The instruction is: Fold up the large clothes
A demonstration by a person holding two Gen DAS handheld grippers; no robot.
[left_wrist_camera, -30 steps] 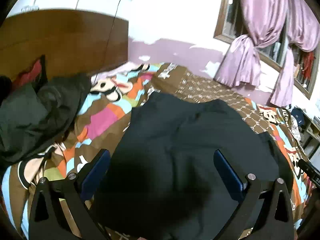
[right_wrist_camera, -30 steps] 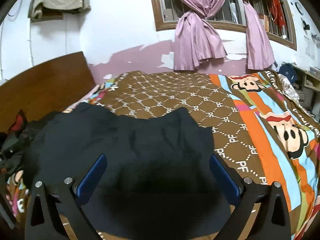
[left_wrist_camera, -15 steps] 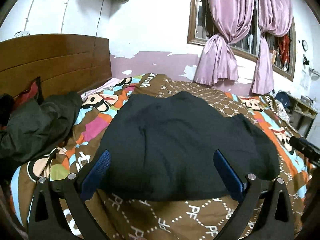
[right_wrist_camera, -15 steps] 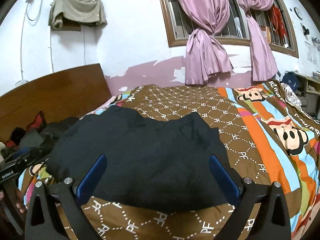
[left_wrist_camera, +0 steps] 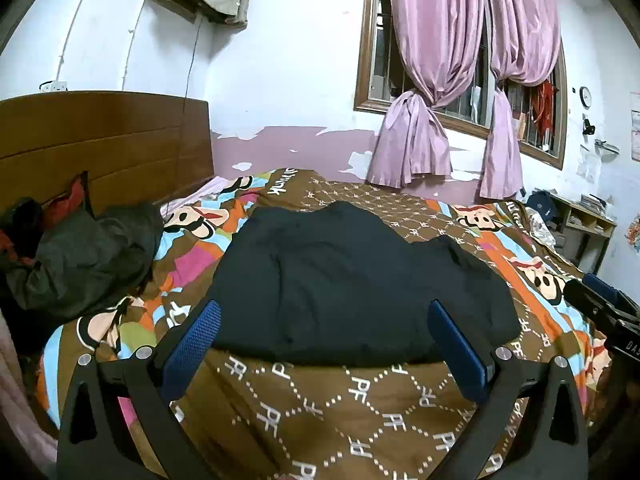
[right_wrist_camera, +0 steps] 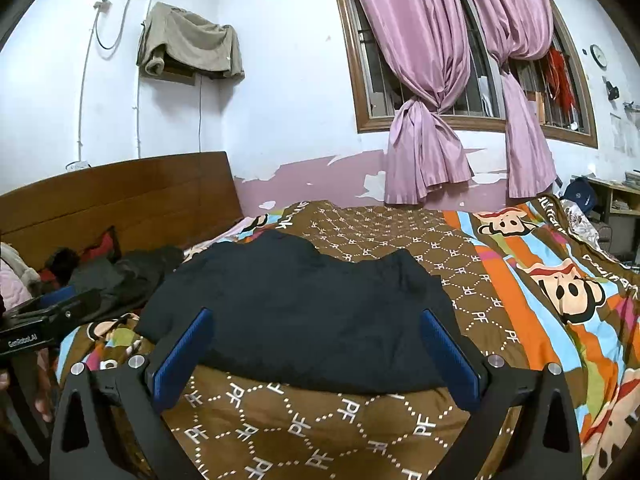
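A large black garment (left_wrist_camera: 352, 280) lies folded into a flat block on the patterned bedspread; it also shows in the right wrist view (right_wrist_camera: 304, 312). My left gripper (left_wrist_camera: 324, 344) is open and empty, held back above the near edge of the garment. My right gripper (right_wrist_camera: 316, 354) is open and empty too, above the same near edge. The right gripper shows at the right edge of the left wrist view (left_wrist_camera: 604, 308). The left gripper shows at the left edge of the right wrist view (right_wrist_camera: 44, 320).
A heap of dark clothes (left_wrist_camera: 80, 256) lies at the left by the wooden headboard (left_wrist_camera: 104, 140). The brown bedspread (left_wrist_camera: 320, 412) covers the bed. Pink curtains (left_wrist_camera: 412, 120) hang at the back window. A shelf (left_wrist_camera: 580, 220) stands at the right.
Both grippers have pulled back and up from the garment. It now lies farther off, with bare bedspread showing in front of it.
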